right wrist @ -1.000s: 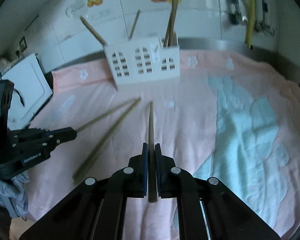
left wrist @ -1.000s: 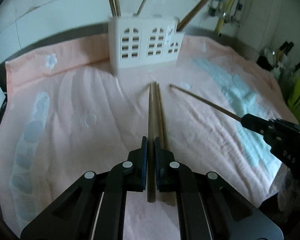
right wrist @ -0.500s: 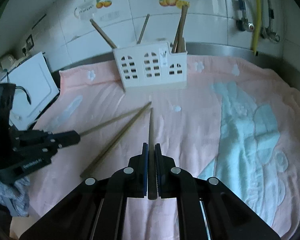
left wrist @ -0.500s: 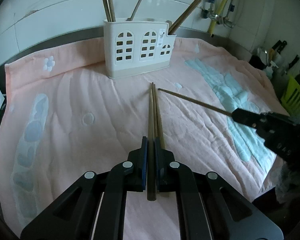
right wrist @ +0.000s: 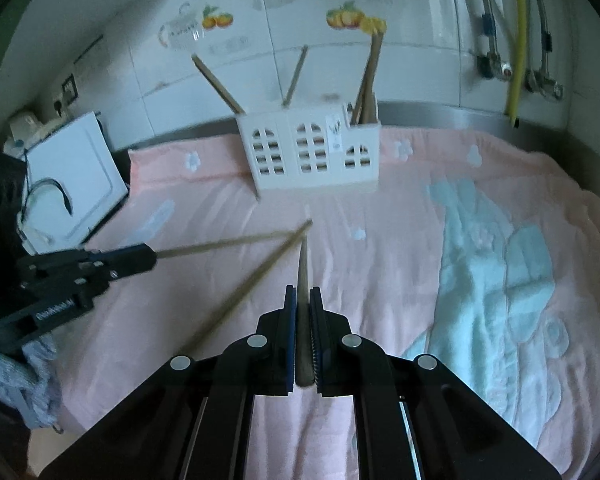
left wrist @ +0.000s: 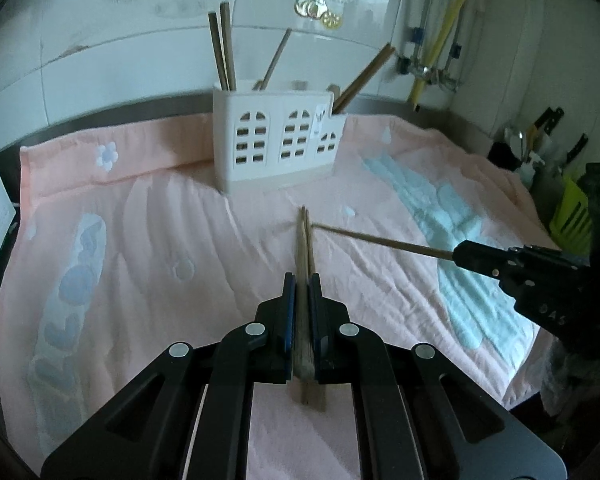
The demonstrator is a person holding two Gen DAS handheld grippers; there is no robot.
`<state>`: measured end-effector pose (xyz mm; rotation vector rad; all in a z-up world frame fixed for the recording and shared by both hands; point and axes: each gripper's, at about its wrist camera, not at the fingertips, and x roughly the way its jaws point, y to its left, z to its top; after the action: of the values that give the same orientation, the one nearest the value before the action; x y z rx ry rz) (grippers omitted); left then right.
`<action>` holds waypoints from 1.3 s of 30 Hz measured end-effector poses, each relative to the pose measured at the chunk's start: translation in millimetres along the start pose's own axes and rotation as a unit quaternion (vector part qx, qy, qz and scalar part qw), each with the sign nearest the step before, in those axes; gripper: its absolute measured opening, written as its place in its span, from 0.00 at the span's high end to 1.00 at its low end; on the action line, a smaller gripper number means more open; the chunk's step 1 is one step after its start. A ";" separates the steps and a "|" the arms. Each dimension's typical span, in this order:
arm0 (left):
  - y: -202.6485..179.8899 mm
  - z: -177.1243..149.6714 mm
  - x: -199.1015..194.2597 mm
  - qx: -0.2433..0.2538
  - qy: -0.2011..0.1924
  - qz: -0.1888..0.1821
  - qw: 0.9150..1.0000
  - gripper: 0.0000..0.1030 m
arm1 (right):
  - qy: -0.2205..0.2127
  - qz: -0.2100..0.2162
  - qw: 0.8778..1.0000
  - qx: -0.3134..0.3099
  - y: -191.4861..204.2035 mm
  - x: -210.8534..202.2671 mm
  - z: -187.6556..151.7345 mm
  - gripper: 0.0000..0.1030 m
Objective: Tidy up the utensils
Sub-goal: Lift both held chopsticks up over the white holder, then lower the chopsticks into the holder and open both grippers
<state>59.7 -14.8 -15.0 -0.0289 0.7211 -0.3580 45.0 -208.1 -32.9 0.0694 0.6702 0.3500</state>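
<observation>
— Both pairs of jaws are pressed together, each pinching a chopstick. The left gripper (left wrist: pixel 301 280) clamps one chopstick (left wrist: pixel 302 248) that runs straight ahead from between its blue pads, tip raised off the towel.

— And the second stick just under it?

— That is a loose chopstick (right wrist: pixel 244 292); from the right wrist view it lies flat on the pink towel (left wrist: pixel 140 240), slanting from the left of the right jaws up towards their front. In the left view it sits right beside the held one, so the two nearly overlap; whether they touch is hard to tell.

— What about the right gripper (right wrist: pixel 302 292)?

— It grips its own chopstick (right wrist: pixel 302 264), which points forward. The tips of all three sticks gather close together ahead of both jaws.

— Where is the holder?

— The white holder (left wrist: pixel 278 146), with arched window cut-outs, stands upright on the towel beyond the stick tips, dead ahead of both grippers and well apart from them. Several chopsticks (left wrist: pixel 224 50) already lean out of its top compartments, at the left end, the middle and the right end.
</observation>
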 end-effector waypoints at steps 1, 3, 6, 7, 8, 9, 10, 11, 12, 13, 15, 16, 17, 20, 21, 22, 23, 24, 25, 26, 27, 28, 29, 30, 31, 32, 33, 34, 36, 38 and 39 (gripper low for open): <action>-0.4 2.5 -1.7 0.001 -0.004 -0.001 1.000 0.95 | -0.003 0.001 1.000 -0.003 1.1 -1.5 3.4 0.94; -2.0 9.6 -5.0 0.004 -0.014 -0.004 1.000 0.95 | -0.013 0.004 1.000 -0.009 3.1 -5.4 14.3 0.94; -3.5 19.2 -6.9 0.009 -0.023 -0.004 1.000 0.95 | -0.020 0.011 1.000 -0.014 2.7 -8.2 32.6 0.93; -3.0 22.6 -7.1 0.010 -0.025 -0.005 1.000 0.95 | -0.021 0.013 1.000 -0.015 2.0 -8.6 37.8 0.93; -2.2 28.0 -7.3 0.010 -0.028 -0.006 1.000 0.95 | -0.022 0.016 0.999 -0.018 0.7 -8.8 46.7 0.93; -1.0 34.6 -6.7 0.009 -0.029 -0.008 1.000 0.95 | -0.023 0.019 0.999 -0.019 -0.8 -8.7 55.9 0.93; -0.8 39.0 -5.9 0.008 -0.030 -0.009 0.999 0.95 | -0.022 0.023 0.999 -0.020 -2.2 -8.6 64.6 0.93; 0.2 46.8 -5.6 0.008 -0.032 -0.011 0.999 0.95 | -0.023 0.024 0.999 -0.021 -3.8 -8.7 71.4 0.94; -0.7 51.5 -5.8 0.009 -0.034 -0.011 0.999 0.95 | -0.025 0.025 0.999 -0.022 -5.9 -9.4 80.3 0.94; -0.9 59.5 -6.5 0.011 -0.038 -0.012 0.999 0.95 | -0.026 0.024 0.999 -0.025 -7.8 -10.1 92.8 0.94; -1.6 72.1 -8.2 0.016 -0.044 -0.015 0.999 0.95 | -0.031 0.023 0.999 -0.026 -11.5 -12.6 111.9 0.94; -2.1 77.3 -9.1 0.018 -0.046 -0.015 0.999 0.95 | -0.034 0.022 0.999 -0.026 -13.4 -14.6 123.1 0.94; -2.6 83.2 -10.1 0.021 -0.049 -0.017 0.998 0.95 | -0.037 0.023 0.999 -0.028 -14.2 -16.4 133.3 0.94; -3.8 106.4 -15.8 0.031 -0.063 -0.015 0.997 0.95 | -0.049 0.022 0.998 -0.032 -16.1 -22.0 161.6 0.94; -3.8 112.1 -17.3 0.032 -0.067 -0.016 0.997 0.95 | -0.054 0.020 0.998 -0.033 -16.6 -23.1 171.5 0.94; -4.4 118.7 -19.8 0.035 -0.072 -0.014 0.997 0.95 | -0.059 0.016 0.998 -0.034 -17.4 -23.9 182.1 0.94; -5.1 128.3 -23.6 0.039 -0.081 -0.012 0.996 0.95 | -0.062 0.014 0.997 -0.035 -18.0 -24.3 189.6 0.94; -5.3 135.6 -26.3 0.041 -0.088 -0.010 0.995 0.95 | -0.065 0.013 0.997 -0.033 -18.6 -25.1 198.7 0.94; -5.8 141.4 -29.0 0.043 -0.093 -0.010 0.995 0.95 | -0.068 0.014 0.997 -0.030 -20.3 -24.8 210.3 0.94; -5.8 151.9 -32.5 0.045 -0.101 -0.010 0.994 0.95 | -0.071 0.014 0.997 -0.028 -21.8 -24.6 217.0 0.94; -6.6 159.3 -35.4 0.047 -0.106 -0.008 0.993 0.95 | -0.075 0.013 0.997 -0.027 -23.3 -24.6 225.7 0.94; -6.4 166.9 -37.7 0.049 -0.111 -0.005 0.993 0.95 | -0.079 0.010 0.996 -0.028 -23.5 -24.3 233.1 0.94; -6.5 174.1 -39.5 0.052 -0.116 -0.003 0.992 0.95 | -0.084 0.006 0.996 -0.030 -23.1 -23.4 241.4 0.94; -5.4 183.4 -41.0 0.053 -0.122 0.000 0.991 0.95 | -0.088 0.002 0.996 -0.030 -23.2 -22.3 247.9 0.94; -4.6 189.6 -41.6 0.053 -0.125 0.000 0.991 0.95 | -0.092 -0.002 0.995 -0.030 -24.0 -20.3 256.2 0.94; -3.4 195.4 -41.7 0.052 -0.129 0.003 0.990 0.95 | -0.095 -0.004 0.995 -0.029 -24.8 -18.6 260.7 0.94; -1.7 202.0 -41.2 0.050 -0.133 0.007 0.990 0.95 | -0.098 -0.008 0.995 -0.028 -25.9 -15.8 267.0 0.94; -0.7 206.8 -40.3 0.049 -0.136 0.011 0.989 0.95 | -0.102 -0.012 0.994 -0.027 -26.9 -12.3 272.6 0.94; 3.7 216.3 -35.3 0.047 -0.141 0.020 0.989 0.95 | -0.107 -0.020 0.994 -0.028 -28.1 -6.8 279.3 0.94; 7.2 220.6 -30.4 0.046 -0.141 0.027 0.989 0.95 | -0.107 -0.028 0.993 -0.029 -29.6 3.1 285.4 0.94; 9.7 223.1 -26.1 0.045 -0.141 0.033 0.988 0.95 | -0.108 -0.030 0.993 -0.029 -30.4 7.0 287.4 0.94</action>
<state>189.7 -18.6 168.3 0.0303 0.4252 -0.3155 237.0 -220.2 182.8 0.0315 0.4478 0.2988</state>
